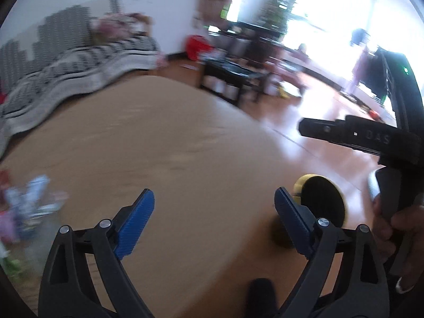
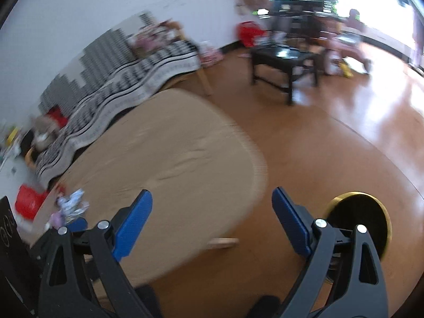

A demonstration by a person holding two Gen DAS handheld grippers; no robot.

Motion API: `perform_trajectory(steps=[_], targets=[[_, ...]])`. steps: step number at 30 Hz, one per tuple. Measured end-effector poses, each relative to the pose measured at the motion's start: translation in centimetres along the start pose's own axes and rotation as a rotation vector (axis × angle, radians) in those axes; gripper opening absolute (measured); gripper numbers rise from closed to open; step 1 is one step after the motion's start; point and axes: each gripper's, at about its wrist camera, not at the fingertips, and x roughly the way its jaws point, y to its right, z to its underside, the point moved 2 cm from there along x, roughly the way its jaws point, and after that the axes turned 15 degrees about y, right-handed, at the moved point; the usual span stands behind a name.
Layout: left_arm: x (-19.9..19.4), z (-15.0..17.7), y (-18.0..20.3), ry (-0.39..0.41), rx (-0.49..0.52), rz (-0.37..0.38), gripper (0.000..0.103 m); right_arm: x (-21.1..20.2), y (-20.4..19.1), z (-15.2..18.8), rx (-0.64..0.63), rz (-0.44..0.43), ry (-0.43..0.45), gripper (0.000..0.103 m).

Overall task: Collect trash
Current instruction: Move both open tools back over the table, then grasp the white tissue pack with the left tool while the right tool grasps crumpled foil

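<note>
A small heap of crumpled wrappers (image 1: pixel 29 206) lies on the floor at the left edge of the left wrist view, blurred. The same wrappers (image 2: pixel 71 204) show at the lower left of the right wrist view, by the rug's edge. A round black bin with a yellow rim (image 1: pixel 322 198) (image 2: pixel 357 220) stands on the wood floor at the lower right of both views. My left gripper (image 1: pixel 214 193) hangs open over the tan rug with nothing between its blue pads. My right gripper (image 2: pixel 211 192) is open and empty too, over the rug's near edge.
The round tan rug (image 2: pixel 172 159) fills the middle. A sofa under a striped blanket (image 2: pixel 119 87) runs along the left wall. Farther back stands a black low table (image 2: pixel 286 58). A red container (image 2: pixel 26 201) sits near the wrappers. A hand (image 1: pixel 392 228) holds the other gripper's handle.
</note>
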Motion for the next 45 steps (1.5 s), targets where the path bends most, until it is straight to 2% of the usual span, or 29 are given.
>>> perform_trajectory(steps=[2, 7, 10, 13, 16, 19, 29, 33, 36, 38, 39, 40, 41, 42, 43, 44, 45], targets=[[-2.7, 0.4, -4.9, 0.022, -0.029, -0.095, 0.09, 1.3, -3.9, 0.4, -0.031, -0.049, -0.015, 0.088], [-7.8, 1.7, -14.1, 0.06, -0.053, -0.301, 0.092, 4.5, -14.8, 1.9, -0.133, -0.173, -0.07, 0.088], [-10.4, 3.1, -19.7, 0.052, -0.121, -0.42, 0.092, 5.9, -20.5, 3.5, -0.196, -0.235, -0.099, 0.088], [-12.5, 5.3, -24.5, 0.028, -0.221, -0.495, 0.092, 7.4, -25.5, 5.5, -0.254, -0.28, -0.134, 0.088], [-13.5, 7.0, -27.5, 0.006, -0.308, -0.521, 0.092, 9.0, -28.8, 7.4, -0.294, -0.308, -0.172, 0.088], [-13.7, 7.9, -29.1, -0.004, -0.323, -0.554, 0.092, 10.8, -31.5, 9.0, -0.319, -0.326, -0.212, 0.088], [-10.8, 9.6, -30.7, -0.051, -0.371, -0.636, 0.092, 15.6, -37.7, 12.3, -0.323, -0.359, -0.277, 0.088], [-11.1, 11.0, -31.7, -0.084, -0.441, -0.617, 0.092, 17.7, -39.4, 13.4, -0.308, -0.359, -0.319, 0.088], [-12.0, 11.9, -32.3, -0.087, -0.465, -0.61, 0.092, 18.5, -40.3, 14.0, -0.311, -0.359, -0.34, 0.076], [-12.7, 12.3, -32.8, -0.078, -0.483, -0.603, 0.09, 18.7, -40.8, 14.2, -0.318, -0.363, -0.348, 0.062], [-13.0, 12.3, -32.9, -0.071, -0.49, -0.597, 0.085, 18.8, -41.0, 14.3, -0.322, -0.365, -0.351, 0.059], [-13.2, 12.4, -33.0, -0.065, -0.492, -0.589, 0.081, 18.9, -41.2, 14.4, -0.322, -0.368, -0.355, 0.05], [-13.4, 12.4, -33.2, -0.064, -0.491, -0.586, 0.071, 19.0, -41.3, 14.5, -0.318, -0.374, -0.365, 0.039], [-13.5, 12.4, -33.2, -0.063, -0.486, -0.58, 0.06, 19.1, -41.4, 14.6, -0.31, -0.381, -0.374, 0.035], [-13.7, 12.4, -33.2, -0.061, -0.482, -0.576, 0.056, 19.1, -41.4, 14.7, -0.307, -0.385, -0.38, 0.028], [-13.8, 12.2, -33.1, -0.055, -0.474, -0.575, 0.049, 19.0, -41.4, 14.7, -0.302, -0.39, -0.377, 0.023], [-14.0, 12.0, -33.0, -0.051, -0.465, -0.582, 0.045, 18.7, -41.4, 14.5, -0.293, -0.398, -0.366, 0.023]])
